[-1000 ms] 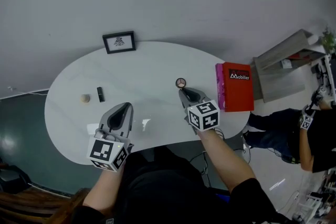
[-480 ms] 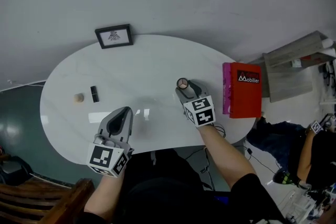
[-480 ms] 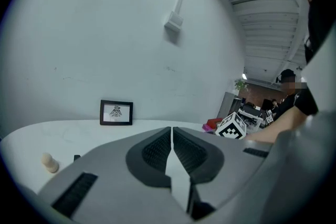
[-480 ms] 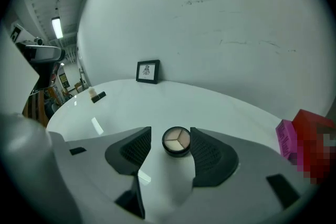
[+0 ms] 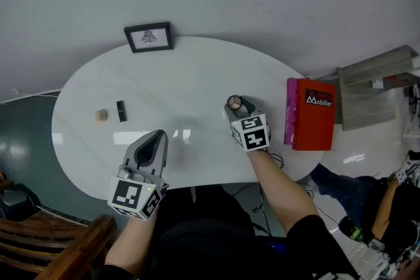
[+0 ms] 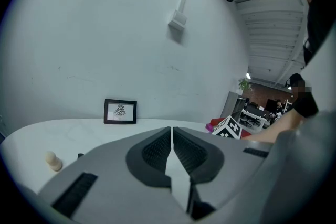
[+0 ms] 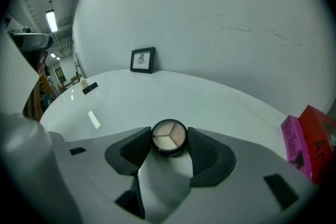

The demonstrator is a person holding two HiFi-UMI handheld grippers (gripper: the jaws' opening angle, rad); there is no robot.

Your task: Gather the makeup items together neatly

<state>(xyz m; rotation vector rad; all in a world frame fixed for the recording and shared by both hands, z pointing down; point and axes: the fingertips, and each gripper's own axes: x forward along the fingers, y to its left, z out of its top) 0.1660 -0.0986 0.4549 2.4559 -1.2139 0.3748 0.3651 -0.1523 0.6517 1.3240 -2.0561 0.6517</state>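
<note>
Pickup step: right tool has just opened its jaws around the round makeup compact. Next it should squeeze. Left tool is closed, empty.

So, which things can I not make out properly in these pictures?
The picture frame: print too small in every view.
The black item and the beige item: too small in head view to name; the left tool, shut, nearly covers the black one in its view.
The compact: near side hidden in head view behind the right tool, whose jaws have just been opening around it.
</note>
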